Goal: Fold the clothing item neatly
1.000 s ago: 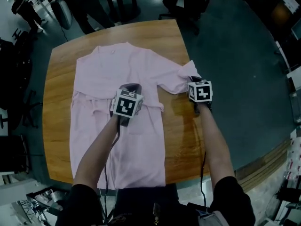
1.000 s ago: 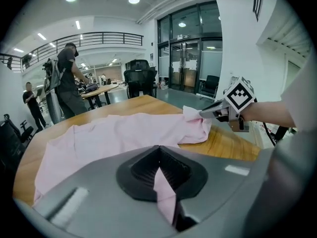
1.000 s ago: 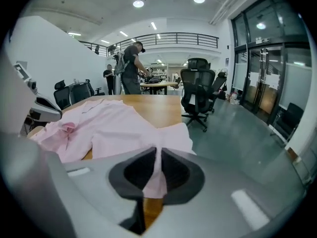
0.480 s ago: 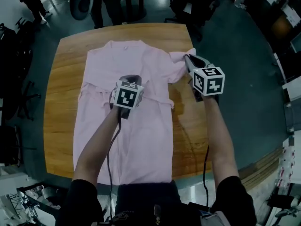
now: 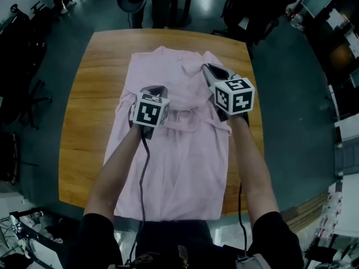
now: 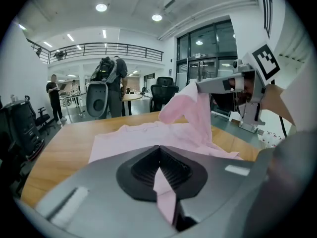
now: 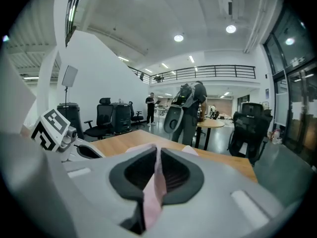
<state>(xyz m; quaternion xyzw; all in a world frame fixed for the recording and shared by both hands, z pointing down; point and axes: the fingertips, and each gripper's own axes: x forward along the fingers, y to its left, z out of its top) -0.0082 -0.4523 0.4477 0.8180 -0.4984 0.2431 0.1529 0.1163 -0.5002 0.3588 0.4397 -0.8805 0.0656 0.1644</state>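
So, your L gripper [image 6: 159, 170] is clamped tight on a fold of the pink shirt [image 5: 168, 161] at mid-left. Your R gripper [image 7: 156, 177], jaws just drawn tighter, pinches the sleeve [image 6: 198, 118], raised over the shirt's far-right part. Rest of the shirt lies flat on the wooden table [image 5: 90, 122], collar far, hem near you.

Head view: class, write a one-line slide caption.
The left gripper and right gripper, which has just been closing, pinch a pink garment spread on a wooden table.
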